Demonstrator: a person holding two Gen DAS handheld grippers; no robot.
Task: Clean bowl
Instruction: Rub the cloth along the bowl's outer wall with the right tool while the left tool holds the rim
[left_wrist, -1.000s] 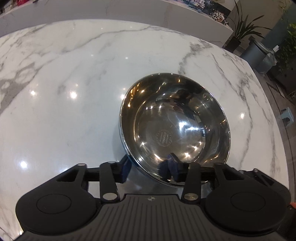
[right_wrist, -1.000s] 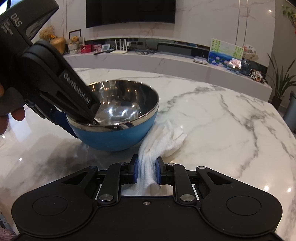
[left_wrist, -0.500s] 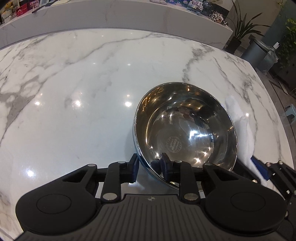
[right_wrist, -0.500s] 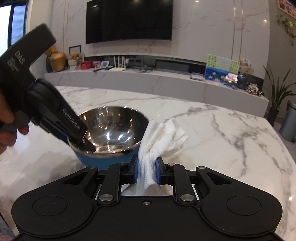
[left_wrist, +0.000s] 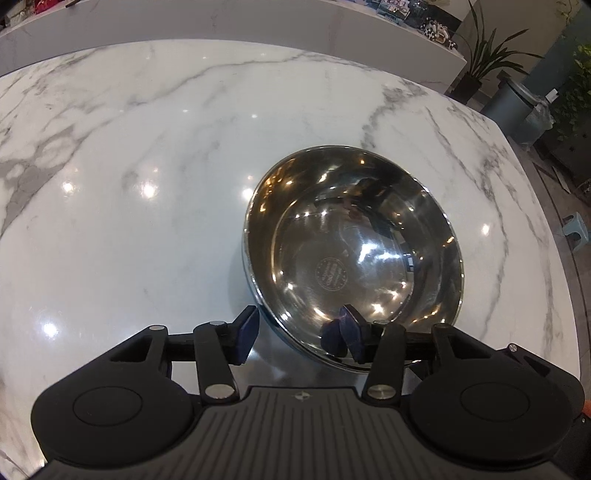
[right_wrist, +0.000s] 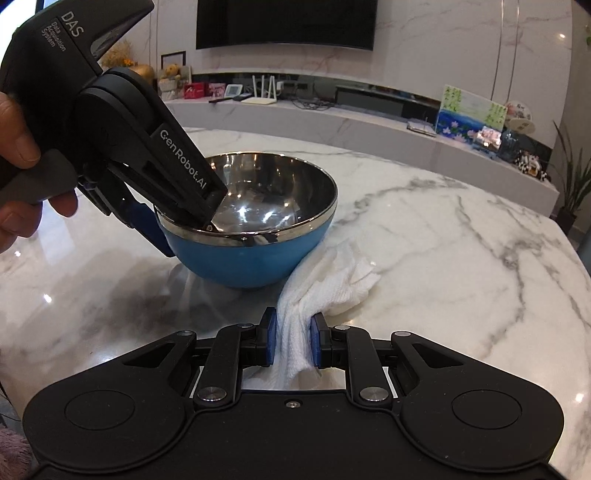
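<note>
A steel bowl (left_wrist: 354, 251) with a blue outside (right_wrist: 247, 254) stands on the white marble table (left_wrist: 147, 192). My left gripper (left_wrist: 299, 330) is open and straddles the bowl's near rim, one finger inside and one outside; the right wrist view shows it at the bowl's left side (right_wrist: 173, 206). My right gripper (right_wrist: 291, 341) is shut on a white paper towel (right_wrist: 325, 291). The towel's free end lies on the table against the bowl's right base.
A long white counter (right_wrist: 369, 122) with small items runs behind the table. A grey bin (left_wrist: 513, 107) and potted plants (left_wrist: 476, 55) stand past the table's far right edge. A small stool (left_wrist: 576, 230) sits on the floor at right.
My left gripper's jaws have spread from gripping the bowl's rim to open. My right gripper has lowered the towel from beside the rim to the table by the bowl.
</note>
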